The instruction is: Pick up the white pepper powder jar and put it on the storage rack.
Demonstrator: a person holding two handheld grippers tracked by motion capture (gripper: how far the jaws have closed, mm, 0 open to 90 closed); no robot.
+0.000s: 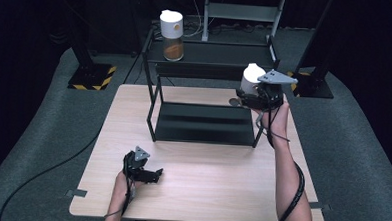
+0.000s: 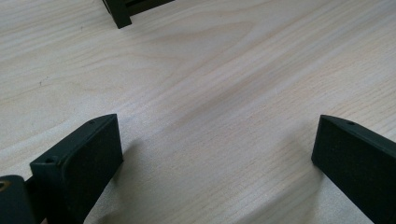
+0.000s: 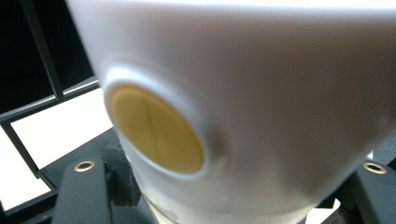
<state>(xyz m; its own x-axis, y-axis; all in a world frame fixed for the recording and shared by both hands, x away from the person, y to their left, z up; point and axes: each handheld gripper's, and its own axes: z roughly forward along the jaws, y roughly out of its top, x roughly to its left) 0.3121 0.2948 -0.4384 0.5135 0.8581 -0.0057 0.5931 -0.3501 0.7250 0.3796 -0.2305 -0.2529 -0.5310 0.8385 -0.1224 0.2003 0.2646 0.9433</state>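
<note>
White canister (image 1: 252, 78) above wooden table (image 1: 195, 185)

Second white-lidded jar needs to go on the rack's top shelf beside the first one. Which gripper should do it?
Right. The right gripper already holds the jar raised by the rack, near the top shelf. The left gripper sits open, low over the table, nothing between its jaws.

White, black and pale wood
White container (image 3: 261, 93) with yellow disc (image 3: 156, 133) between black jaws; black rack (image 1: 205, 81) beside it; pale wood-grain table (image 2: 224, 84).
</note>
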